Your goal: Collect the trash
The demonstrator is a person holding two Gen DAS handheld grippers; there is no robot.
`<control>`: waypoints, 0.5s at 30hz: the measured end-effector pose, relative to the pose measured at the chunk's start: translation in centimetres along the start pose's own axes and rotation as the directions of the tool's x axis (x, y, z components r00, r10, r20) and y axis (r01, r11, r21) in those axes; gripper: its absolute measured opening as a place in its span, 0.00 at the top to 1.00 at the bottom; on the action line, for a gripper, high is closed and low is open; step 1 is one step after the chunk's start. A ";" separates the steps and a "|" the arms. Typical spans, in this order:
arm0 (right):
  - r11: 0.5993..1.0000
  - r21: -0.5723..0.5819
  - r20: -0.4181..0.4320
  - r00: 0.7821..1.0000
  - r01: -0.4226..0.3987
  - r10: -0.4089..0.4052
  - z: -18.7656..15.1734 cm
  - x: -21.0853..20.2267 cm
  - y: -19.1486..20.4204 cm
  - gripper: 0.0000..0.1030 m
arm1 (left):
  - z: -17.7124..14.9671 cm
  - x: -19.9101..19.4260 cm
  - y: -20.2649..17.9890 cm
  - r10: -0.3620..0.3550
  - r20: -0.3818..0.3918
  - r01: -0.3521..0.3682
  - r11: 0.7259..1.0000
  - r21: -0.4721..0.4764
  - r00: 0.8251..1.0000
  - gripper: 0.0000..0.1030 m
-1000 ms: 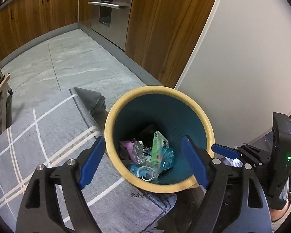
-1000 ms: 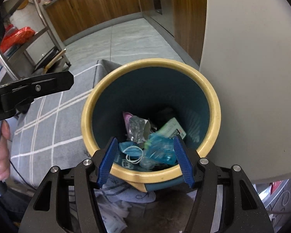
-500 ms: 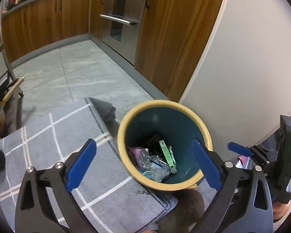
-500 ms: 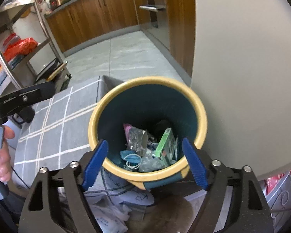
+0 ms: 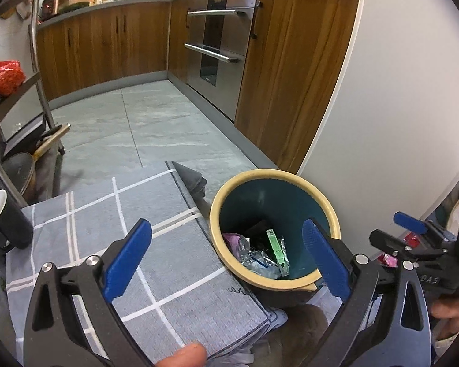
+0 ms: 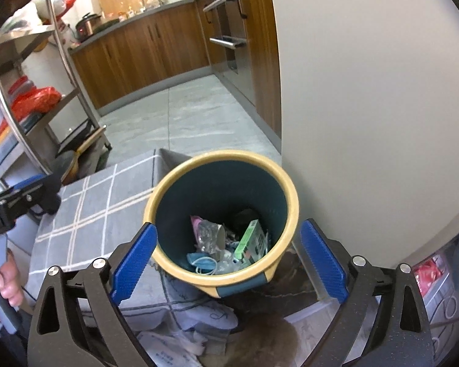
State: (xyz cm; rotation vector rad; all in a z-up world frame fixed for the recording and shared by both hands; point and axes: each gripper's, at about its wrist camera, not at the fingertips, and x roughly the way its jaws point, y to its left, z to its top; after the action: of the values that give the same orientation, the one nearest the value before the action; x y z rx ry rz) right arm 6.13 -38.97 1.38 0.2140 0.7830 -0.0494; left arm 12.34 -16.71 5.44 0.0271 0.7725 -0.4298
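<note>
Beside a pale wall, at the edge of a grey checked cloth (image 5: 113, 229) covering a desk, stands a dark teal waste bin (image 6: 222, 276) with a yellow rim. The trash already lies at its bottom: a green carton (image 6: 249, 240), crinkled clear wrappers (image 6: 208, 232), a pale blue face mask (image 6: 203, 261) and something pink.

Left tongs (image 5: 226, 260) hang released above the cloth, blue pads spread wide, nothing between them; the bin sits toward 3 o'clock of their gap. Right tongs (image 6: 228, 263) are opening, their pads flanking the bin's near rim without touching it, and they grasp nothing.

Judging from this, the drop into the bin looks finished, and the step in hand is pulling clear. The next move calls for finding any remaining litter, and none is visible on the cloth.

Only the left wrist view shows a black paper cup (image 5: 6, 217) at 9 o'clock on the cloth, a fingertip at 6 o'clock, and the right tongs from the side at 3 o'clock. Only the right wrist view shows crumpled white paper or plastic (image 6: 180, 339) on the floor at 6 o'clock below the bin, a metal shelf rack (image 6: 39, 98) with a red bag at 9 o'clock, and a hand (image 6: 3, 281) gripping the left tool.
</note>
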 end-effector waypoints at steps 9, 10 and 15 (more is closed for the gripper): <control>1.000 -0.024 0.083 0.996 0.012 -0.010 -0.7 -3.1 0.0 0.08 | -1.0 -2.3 -1.0 -0.010 0.052 0.010 1.000 0.000 0.999 0.06; 1.000 -0.025 0.098 0.995 0.011 -0.009 -0.8 -3.4 0.0 0.08 | -1.2 -2.6 -1.1 -0.013 0.059 0.013 1.000 0.001 0.998 0.06; 1.000 -0.030 0.142 0.990 0.011 -0.006 -0.9 -4.6 -0.1 0.07 | -1.8 -3.4 -1.3 -0.018 0.083 0.017 1.000 0.005 0.996 0.06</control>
State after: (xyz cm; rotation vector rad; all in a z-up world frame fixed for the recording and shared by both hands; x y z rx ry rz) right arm 2.22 -39.03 3.95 0.1763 0.6422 -0.0601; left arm 8.53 -16.37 6.64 0.0061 0.6902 -0.4464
